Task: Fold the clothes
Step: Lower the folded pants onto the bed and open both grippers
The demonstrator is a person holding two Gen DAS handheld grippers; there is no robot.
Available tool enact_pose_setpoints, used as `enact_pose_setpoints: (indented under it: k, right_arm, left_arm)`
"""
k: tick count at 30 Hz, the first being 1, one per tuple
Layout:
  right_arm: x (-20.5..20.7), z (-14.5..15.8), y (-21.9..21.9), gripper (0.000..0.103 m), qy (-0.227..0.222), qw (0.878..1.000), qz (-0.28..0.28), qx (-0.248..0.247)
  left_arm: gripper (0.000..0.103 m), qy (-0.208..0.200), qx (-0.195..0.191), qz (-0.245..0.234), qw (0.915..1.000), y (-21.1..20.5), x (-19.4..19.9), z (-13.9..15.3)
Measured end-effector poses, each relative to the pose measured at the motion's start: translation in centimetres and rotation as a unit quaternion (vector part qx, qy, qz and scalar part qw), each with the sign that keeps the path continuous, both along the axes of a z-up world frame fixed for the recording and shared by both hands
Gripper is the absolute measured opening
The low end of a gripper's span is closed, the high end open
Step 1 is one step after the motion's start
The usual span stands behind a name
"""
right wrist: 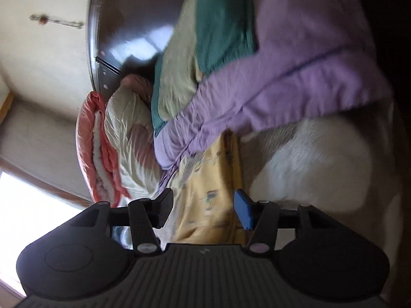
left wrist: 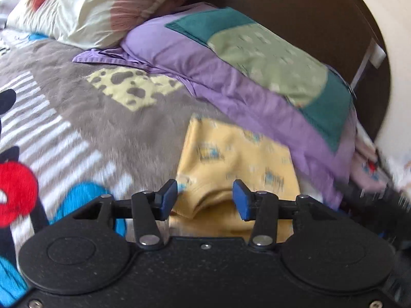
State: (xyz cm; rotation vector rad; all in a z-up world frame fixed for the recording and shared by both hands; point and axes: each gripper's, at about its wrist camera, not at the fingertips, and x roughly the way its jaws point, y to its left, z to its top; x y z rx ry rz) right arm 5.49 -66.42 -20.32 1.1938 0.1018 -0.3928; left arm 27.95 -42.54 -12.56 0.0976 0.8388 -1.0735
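On the plush grey patterned blanket [left wrist: 108, 118], left view: soft yellow printed cotton garment [left wrist: 231, 159], crumpled, beside a purple patchwork pillow [left wrist: 231, 77]; left gripper [left wrist: 205, 197] spread apart above its near hem. Right view: right gripper [right wrist: 203, 208] parted, yellow cloth [right wrist: 208, 200] between its blue pads, grip unclear.

Home bedroom. A bed fills the left wrist view, covered by a plush grey blanket [left wrist: 108, 118] with cartoon prints. At upper left lies a cream floral pillow [left wrist: 97, 7], and beside it a purple patchwork pillow [left wrist: 231, 59]. Dark wooden headboard [left wrist: 295, 5] at top right. In the right wrist view, cream wall [right wrist: 46, 59] at upper left; bright patch at lower left is probably a window [right wrist: 33, 215].
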Motion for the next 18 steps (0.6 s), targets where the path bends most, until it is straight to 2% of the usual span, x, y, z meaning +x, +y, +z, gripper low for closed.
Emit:
enact_pose_setpoints:
  k: [1,5,6,8,13,15,16,18]
  right_arm:
    - [0.3,-0.3,-0.2,0.054,0.013,1.0,-0.005,0.002]
    - [1.7,0.7,0.7,0.054,0.015,0.999,0.024,-0.033]
    - [2.1,1.0,1.0,0.055,0.021,0.998,0.031,-0.042]
    - [1.9,1.8,1.8,0.058,0.038,0.997,0.043,-0.053]
    - [1.4,4.5,4.0,0.082,0.105,0.988,0.061,-0.093]
    - [0.8,5.4,5.0,0.097,0.124,0.985,0.063,-0.104]
    - [0.6,5.8,5.5,0.099,0.133,0.983,0.064,-0.11]
    - [0.1,6.6,6.4,0.102,0.152,0.979,0.066,-0.122]
  left_arm:
    - [0.045,-0.007,0.003,0.002,1.0,0.4,-0.6,-0.3]
    - [0.045,-0.017,0.003,0.009,0.9998,1.5,-2.1,-0.4]
    - [0.048,-0.014,0.001,0.009,0.9999,1.6,-2.2,-0.1]
    - [0.065,-0.012,0.002,0.01,0.9999,2.1,-2.9,0.7]
    - [0.082,-0.034,0.025,0.023,0.9988,2.7,-4.2,2.8]
    - [0.088,-0.043,0.042,0.031,0.9977,2.9,-4.6,3.5]
    - [0.092,-0.045,0.049,0.034,0.9972,3.0,-4.8,3.8]
    - [0.092,-0.055,0.059,0.047,0.9956,3.4,-5.2,4.3]
